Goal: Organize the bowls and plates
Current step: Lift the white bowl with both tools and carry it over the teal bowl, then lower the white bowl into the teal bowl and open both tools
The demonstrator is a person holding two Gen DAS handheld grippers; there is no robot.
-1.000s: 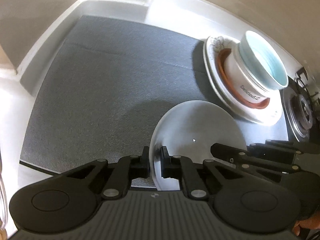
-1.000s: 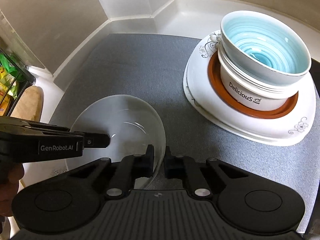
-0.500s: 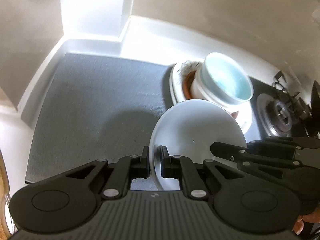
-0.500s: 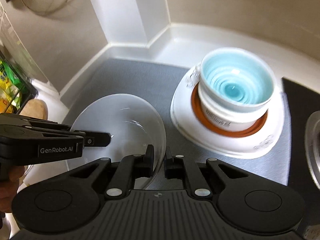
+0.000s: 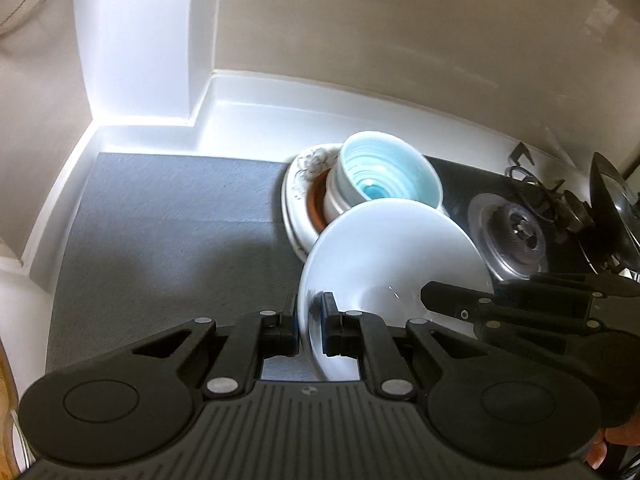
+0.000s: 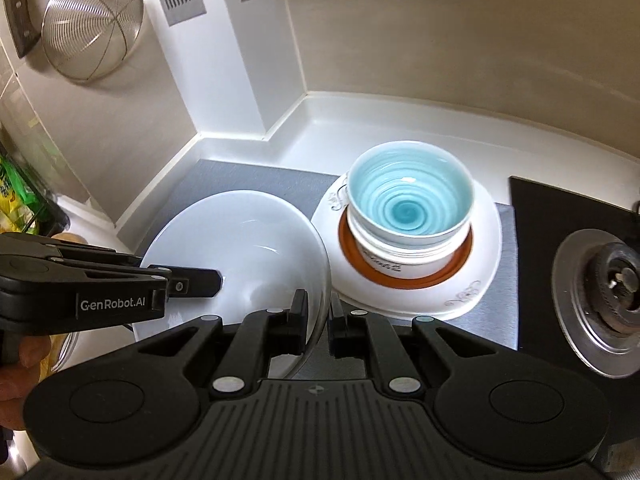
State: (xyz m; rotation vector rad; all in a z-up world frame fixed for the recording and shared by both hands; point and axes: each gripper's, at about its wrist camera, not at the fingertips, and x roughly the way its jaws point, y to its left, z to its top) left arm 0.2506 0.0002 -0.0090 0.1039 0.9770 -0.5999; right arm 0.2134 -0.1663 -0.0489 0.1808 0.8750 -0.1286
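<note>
Both grippers hold one clear glass bowl by opposite rims, lifted above the grey mat. My left gripper is shut on its left rim; my right gripper is shut on its right rim. To the right stands a stack: a blue-glazed bowl in a white bowl with lettering, on an orange-brown plate, on a white floral plate. The glass bowl is lower left of the stack, apart from it.
A gas burner on a black hob lies right of the stack. A wire strainer hangs on the left wall. White counter upstand and walls close the back corner.
Both grippers have lifted the glass bowl well up off the mat and carried it toward the stack, which now looks smaller and farther below.
</note>
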